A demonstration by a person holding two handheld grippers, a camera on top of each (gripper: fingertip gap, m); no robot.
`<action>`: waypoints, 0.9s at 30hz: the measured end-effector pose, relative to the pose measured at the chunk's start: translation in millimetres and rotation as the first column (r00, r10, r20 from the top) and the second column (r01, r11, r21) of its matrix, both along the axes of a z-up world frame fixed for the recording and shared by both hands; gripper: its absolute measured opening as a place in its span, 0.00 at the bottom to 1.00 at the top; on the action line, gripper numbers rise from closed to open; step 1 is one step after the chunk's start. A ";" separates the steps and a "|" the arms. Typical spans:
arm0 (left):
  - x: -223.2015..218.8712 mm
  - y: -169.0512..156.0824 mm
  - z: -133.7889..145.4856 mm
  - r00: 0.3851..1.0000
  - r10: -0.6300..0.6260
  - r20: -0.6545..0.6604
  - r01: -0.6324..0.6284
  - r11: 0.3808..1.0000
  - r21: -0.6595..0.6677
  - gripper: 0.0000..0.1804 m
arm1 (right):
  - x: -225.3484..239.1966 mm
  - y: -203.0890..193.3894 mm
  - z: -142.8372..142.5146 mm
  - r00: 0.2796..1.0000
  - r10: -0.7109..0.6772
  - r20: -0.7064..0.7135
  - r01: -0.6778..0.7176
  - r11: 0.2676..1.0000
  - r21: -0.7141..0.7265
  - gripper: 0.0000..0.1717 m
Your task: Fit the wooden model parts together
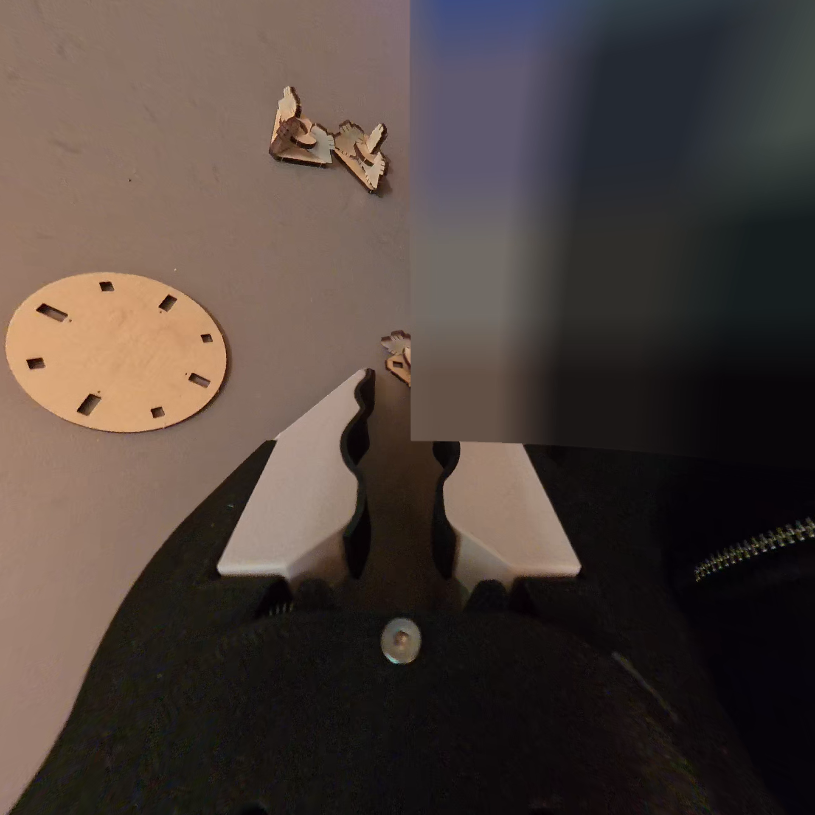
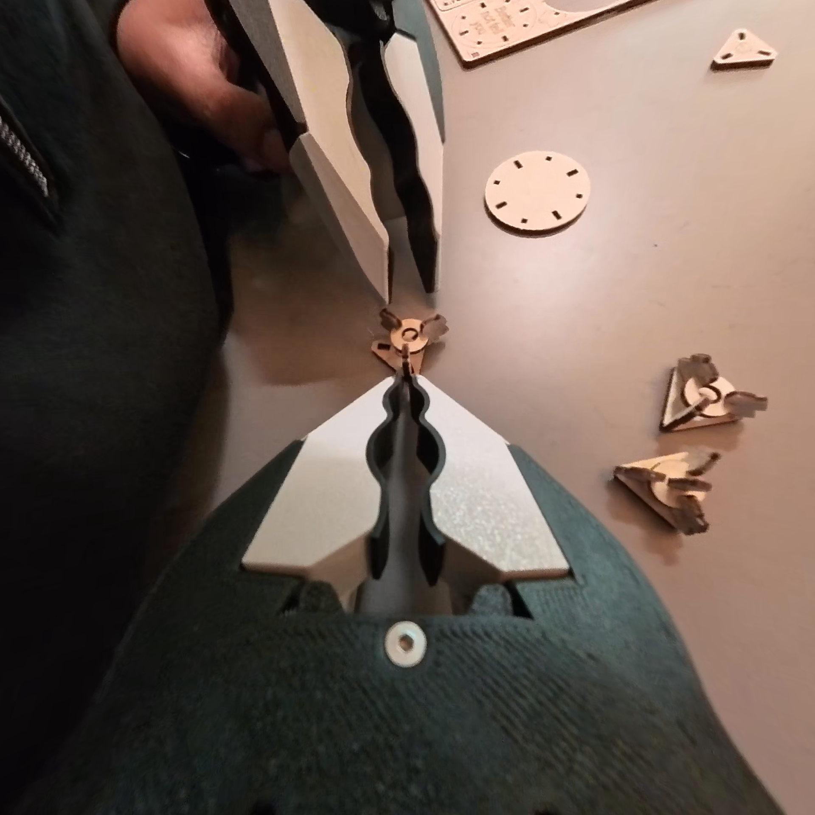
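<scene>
Between the two grippers on the grey table (image 2: 617, 286) sits a small triangular plywood assembly (image 2: 408, 337); the right gripper (image 2: 406, 378) pinches its thin upright wooden tab (image 2: 405, 361). Opposite, the left gripper (image 2: 410, 289) hovers just beside it, fingers apart and empty, the slotted round plywood disc (image 1: 117, 351) well apart

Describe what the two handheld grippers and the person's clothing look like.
Each gripper has two pale grey wedge-shaped fingers lined with black wavy-edged pads, on a wide dark textured body with a round silver bolt at its centre. The right gripper body looks dark teal, the left gripper black. The person wears a dark garment with a metal zipper.
</scene>
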State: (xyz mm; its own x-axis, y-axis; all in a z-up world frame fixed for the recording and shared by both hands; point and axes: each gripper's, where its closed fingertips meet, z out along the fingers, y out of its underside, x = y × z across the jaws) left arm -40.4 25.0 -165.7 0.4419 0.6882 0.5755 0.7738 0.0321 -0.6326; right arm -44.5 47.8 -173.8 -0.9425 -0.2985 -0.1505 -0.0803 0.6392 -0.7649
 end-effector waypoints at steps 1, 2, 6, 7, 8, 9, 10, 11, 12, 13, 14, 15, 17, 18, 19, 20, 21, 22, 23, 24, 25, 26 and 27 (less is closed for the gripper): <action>0.8 1.1 1.2 1.000 -0.005 -0.002 0.005 1.000 0.011 0.12 | 0.6 -0.3 -0.4 1.000 0.002 -0.003 -0.002 1.000 0.001 0.01; 1.8 3.0 2.8 1.000 -0.014 -0.006 0.015 1.000 0.024 0.12 | 0.8 -0.3 -0.8 1.000 0.002 -0.009 -0.002 1.000 0.002 0.01; 5.7 10.6 3.7 0.998 -0.057 -0.019 0.057 0.998 0.017 0.11 | 0.6 -1.1 0.8 1.000 0.001 -0.016 -0.001 1.000 -0.011 0.01; 6.8 12.2 3.6 0.998 -0.067 -0.021 0.067 0.998 0.011 0.11 | 0.6 -1.6 2.0 1.000 0.002 -0.018 -0.003 1.000 -0.020 0.01; 8.0 14.0 4.2 0.997 -0.077 -0.023 0.078 0.997 0.010 0.10 | 0.7 -2.1 3.1 1.000 0.004 -0.021 -0.005 1.000 -0.028 0.00; 8.8 15.1 4.8 0.996 -0.084 -0.026 0.085 0.996 0.009 0.09 | 0.7 -2.6 3.9 1.000 0.007 -0.026 -0.008 0.999 -0.034 0.00; 9.6 16.2 5.8 0.995 -0.092 -0.030 0.092 0.996 0.009 0.08 | 0.8 -3.0 4.3 0.999 0.010 -0.031 -0.012 0.999 -0.039 0.00; 10.3 17.0 6.6 0.995 -0.098 -0.034 0.098 0.995 0.010 0.08 | 0.6 -3.5 4.2 0.999 0.014 -0.038 -0.015 0.999 -0.041 0.00; 11.3 18.2 7.1 0.994 -0.105 -0.035 0.105 0.994 0.013 0.07 | 0.2 -3.8 3.9 0.999 0.017 -0.046 -0.019 0.999 -0.041 0.00; 12.0 19.2 7.2 0.993 -0.110 -0.035 0.110 0.994 0.016 0.07 | -0.3 -4.2 3.6 0.998 0.021 -0.054 -0.023 0.999 -0.042 0.00; 12.9 20.4 7.1 0.993 -0.115 -0.033 0.116 0.993 0.019 0.08 | -0.8 -4.6 3.3 0.998 0.025 -0.062 -0.028 0.999 -0.043 0.00; 13.7 21.5 6.8 0.992 -0.121 -0.032 0.121 0.992 0.022 0.07 | -1.3 -5.1 3.2 0.997 0.030 -0.068 -0.033 0.998 -0.044 0.00; 14.4 22.7 6.9 0.991 -0.127 -0.034 0.128 0.992 0.023 0.08 | -2.2 -5.5 2.7 0.996 0.040 -0.076 -0.044 0.998 -0.044 0.00; 14.6 23.4 7.5 0.991 -0.131 -0.037 0.132 0.991 0.025 0.08 | -2.4 -5.6 2.7 0.996 0.048 -0.078 -0.051 0.998 -0.044 0.00; 14.9 24.1 8.2 0.990 -0.136 -0.041 0.137 0.990 0.028 0.08 | -2.2 -5.6 3.0 0.995 0.056 -0.080 -0.060 0.997 -0.047 0.00; 15.1 24.5 8.7 0.989 -0.139 -0.043 0.140 0.990 0.029 0.08 | -1.9 -5.7 3.7 0.995 0.065 -0.080 -0.070 0.996 -0.051 0.00; 15.4 25.2 9.2 0.989 -0.143 -0.046 0.145 0.989 0.031 0.08 | -1.5 -5.9 4.7 0.994 0.075 -0.077 -0.079 0.995 -0.057 0.00; 16.1 26.2 9.8 0.988 -0.150 -0.047 0.151 0.988 0.036 0.08 | -1.1 -6.2 6.1 0.994 0.084 -0.072 -0.089 0.994 -0.064 0.00; 16.6 27.1 10.2 0.987 -0.154 -0.048 0.156 0.987 0.039 0.08 | -0.6 -6.4 7.7 0.993 0.094 -0.067 -0.099 0.992 -0.073 0.00; 16.9 27.7 10.7 0.986 -0.158 -0.050 0.160 0.986 0.040 0.09 | -0.4 -6.6 9.0 0.993 0.104 -0.064 -0.109 0.991 -0.080 0.00; 17.3 28.3 11.0 0.985 -0.162 -0.052 0.164 0.986 0.040 0.09 | -0.8 -6.8 9.5 0.992 0.110 -0.064 -0.115 0.990 -0.083 0.00; 17.3 28.6 11.0 0.985 -0.164 -0.053 0.166 0.985 0.038 0.09 | -1.3 -6.7 8.9 0.991 0.115 -0.065 -0.120 0.990 -0.080 0.00; 17.5 28.9 11.0 0.985 -0.166 -0.054 0.168 0.985 0.038 0.09 | -1.7 -6.4 7.9 0.990 0.121 -0.066 -0.125 0.989 -0.074 0.00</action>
State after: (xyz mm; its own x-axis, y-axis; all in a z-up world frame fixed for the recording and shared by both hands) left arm -22.9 53.9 -154.7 0.5776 0.5781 0.5763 0.7376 -0.0672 -0.6718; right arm -46.1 41.5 -165.9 -0.9046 -0.4212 -0.0655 -0.2030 0.5606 -0.8028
